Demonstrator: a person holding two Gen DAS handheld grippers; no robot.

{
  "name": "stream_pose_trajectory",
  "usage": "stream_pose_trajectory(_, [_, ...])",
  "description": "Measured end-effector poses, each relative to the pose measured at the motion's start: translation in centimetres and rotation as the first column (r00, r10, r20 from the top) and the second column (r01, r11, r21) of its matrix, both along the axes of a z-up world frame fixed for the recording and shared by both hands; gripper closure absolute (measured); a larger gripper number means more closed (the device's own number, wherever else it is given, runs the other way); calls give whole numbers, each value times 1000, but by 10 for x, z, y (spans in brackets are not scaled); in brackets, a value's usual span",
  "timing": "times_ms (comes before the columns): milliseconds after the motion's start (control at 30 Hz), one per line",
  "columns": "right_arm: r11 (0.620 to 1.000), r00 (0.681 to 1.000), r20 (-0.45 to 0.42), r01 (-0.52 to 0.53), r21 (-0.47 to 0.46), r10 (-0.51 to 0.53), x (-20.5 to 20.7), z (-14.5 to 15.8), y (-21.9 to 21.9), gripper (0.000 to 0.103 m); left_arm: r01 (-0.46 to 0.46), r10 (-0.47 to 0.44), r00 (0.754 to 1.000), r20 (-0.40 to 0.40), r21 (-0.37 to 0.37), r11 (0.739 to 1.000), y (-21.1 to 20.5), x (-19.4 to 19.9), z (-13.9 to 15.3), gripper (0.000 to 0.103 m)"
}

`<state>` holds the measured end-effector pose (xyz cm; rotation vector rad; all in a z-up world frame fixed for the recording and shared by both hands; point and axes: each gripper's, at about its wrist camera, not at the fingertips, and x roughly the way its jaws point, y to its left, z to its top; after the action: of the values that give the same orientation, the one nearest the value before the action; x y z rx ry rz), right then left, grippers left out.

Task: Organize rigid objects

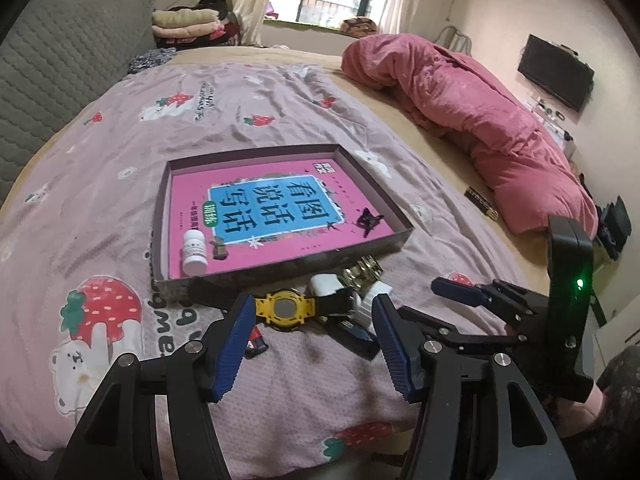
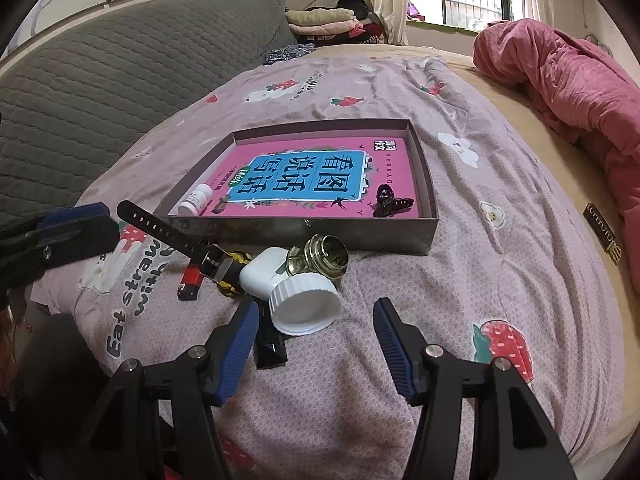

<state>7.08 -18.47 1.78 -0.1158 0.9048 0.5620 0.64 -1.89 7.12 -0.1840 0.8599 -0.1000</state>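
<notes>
While both grippers hang over the little heap of odds and ends in front of the shallow box [image 1: 276, 268], what matters is which piece lies straight ahead of which pair of jaws.

From the left wrist view, the left gripper [image 1: 316, 320] stands with its blue pads apart and nothing pressed between them. The yellow watch [image 1: 285, 307] lies face-up just beyond the tips, almost centred in the gap, its strap running crosswise, left to right. Beside it to the right are a white case [image 1: 326, 285] and a brass fitting [image 1: 363, 270]; a small lighter [image 1: 256, 343] peeks out by the left pad. The right gripper [image 1: 460, 294] shows at the side, also empty.

From the right wrist view, the right gripper [image 2: 314, 320] is likewise spread and holding nothing. The white cap [image 2: 306, 305] lies open side up directly ahead of the gap, nearer its left pad. Here the watch sits off to the left, its black strap [image 2: 160, 226] slanting up and away.

My guess: the left hand is better placed for the watch, the right for the cap, both bound for the box, which already holds a pink book [image 2: 320, 176], a pill bottle [image 2: 196, 200] and a hair clip [image 2: 390, 202].
</notes>
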Motion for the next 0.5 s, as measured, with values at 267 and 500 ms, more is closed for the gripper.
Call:
stream_pose_trajectory(267, [1000, 1000, -11, 2, -3, -2, 0, -3, -3, 44, 50, -48, 998, -49, 39, 998, -22, 2, -15, 41])
stream_pose_trajectory(500, [1000, 1000, -15, -3, -7, 3, 1, -7, -4, 44, 45, -37, 995, -88, 95, 994, -28, 7, -36, 41])
